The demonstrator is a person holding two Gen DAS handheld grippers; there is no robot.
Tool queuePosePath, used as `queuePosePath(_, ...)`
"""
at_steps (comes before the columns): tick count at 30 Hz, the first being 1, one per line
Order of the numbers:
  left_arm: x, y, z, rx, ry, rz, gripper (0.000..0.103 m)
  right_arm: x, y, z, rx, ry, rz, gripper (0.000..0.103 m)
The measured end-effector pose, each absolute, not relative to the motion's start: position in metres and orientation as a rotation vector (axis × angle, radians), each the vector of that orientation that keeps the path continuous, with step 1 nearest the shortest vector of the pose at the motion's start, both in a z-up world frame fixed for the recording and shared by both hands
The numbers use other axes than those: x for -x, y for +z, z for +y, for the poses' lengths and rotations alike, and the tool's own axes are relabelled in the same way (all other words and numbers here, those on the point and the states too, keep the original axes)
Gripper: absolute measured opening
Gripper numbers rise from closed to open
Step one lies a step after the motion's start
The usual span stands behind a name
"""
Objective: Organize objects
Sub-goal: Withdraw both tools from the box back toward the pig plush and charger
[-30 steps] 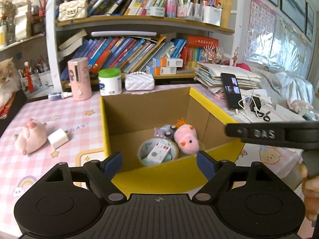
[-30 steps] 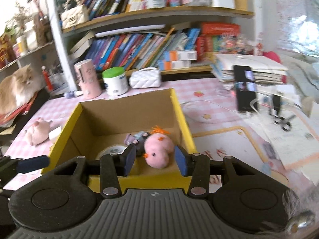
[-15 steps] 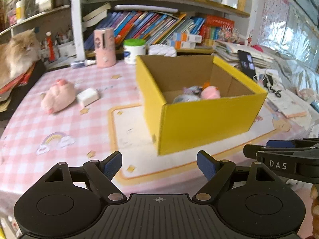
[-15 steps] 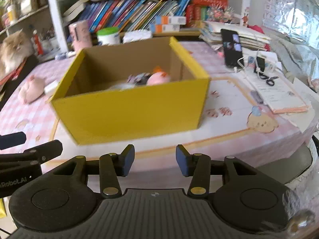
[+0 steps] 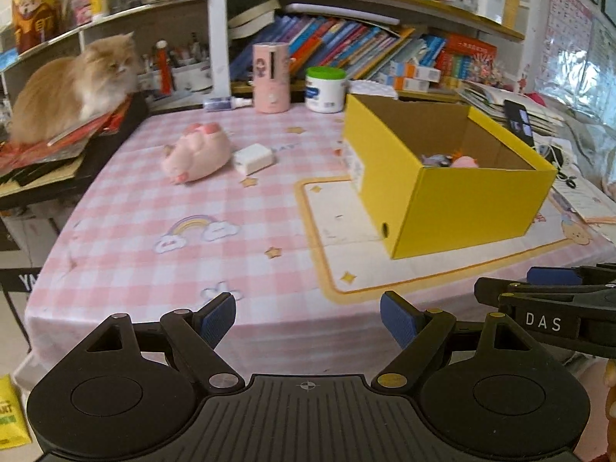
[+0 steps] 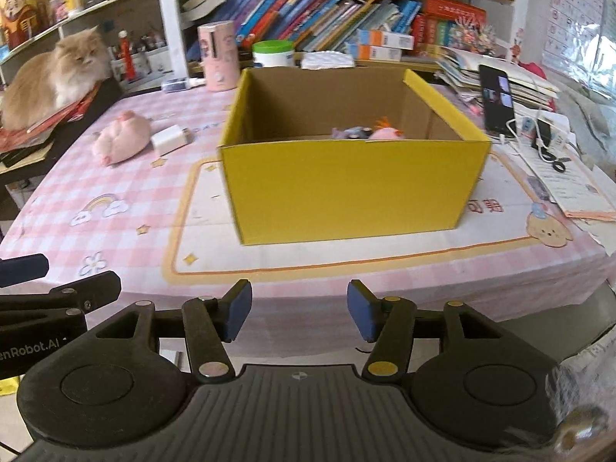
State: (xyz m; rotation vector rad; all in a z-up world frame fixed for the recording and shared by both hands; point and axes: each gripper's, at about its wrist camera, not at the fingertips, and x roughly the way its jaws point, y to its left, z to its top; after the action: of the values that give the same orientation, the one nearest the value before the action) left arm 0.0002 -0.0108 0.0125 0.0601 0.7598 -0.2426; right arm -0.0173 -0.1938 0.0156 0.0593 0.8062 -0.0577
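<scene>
Yellow box (image 6: 346, 188) sits on the pink checked tablecloth (image 5: 154, 208) ahead of the right gripper (image 6: 299, 310), whose empty jaws have just been opening, and ahead-right of the wide-open, empty left gripper (image 5: 308, 317), pink plush (image 5: 196, 152) and white charger (image 5: 253, 159) ahead-left.

Both wrist views off table edge, sharing yellow box (image 5: 473, 208) (image 6: 346, 188).

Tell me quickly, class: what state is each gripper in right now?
Left gripper: open, holding nothing.
Right gripper: open, holding nothing; its jaws have just been opening.
</scene>
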Motion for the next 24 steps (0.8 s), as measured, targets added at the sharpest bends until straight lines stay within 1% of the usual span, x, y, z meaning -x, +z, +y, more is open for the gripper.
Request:
queuePosePath(4,0.004,0.013,0.004,-0.05,-0.223,0.76,0.087,0.018,0.014,-0.178,-0.042,-0.039,0.812,0.063)
queuePosePath(8,0.007,0.016,0.018,-0.047,-0.202,0.751,0.088,0.018,0.014,-0.161,-0.025,-0.018,0.816,0.064)
queuePosePath(13,0.011,0.017,0.033,-0.041,-0.177,0.743,0.088,0.019,0.016,-0.144,-0.014,0.008,0.807,0.068)
queuePosePath(24,0.016,0.016,0.058,-0.034,-0.148,0.74,0.088,0.021,0.017,-0.115,0.011,0.041,0.795,0.068)
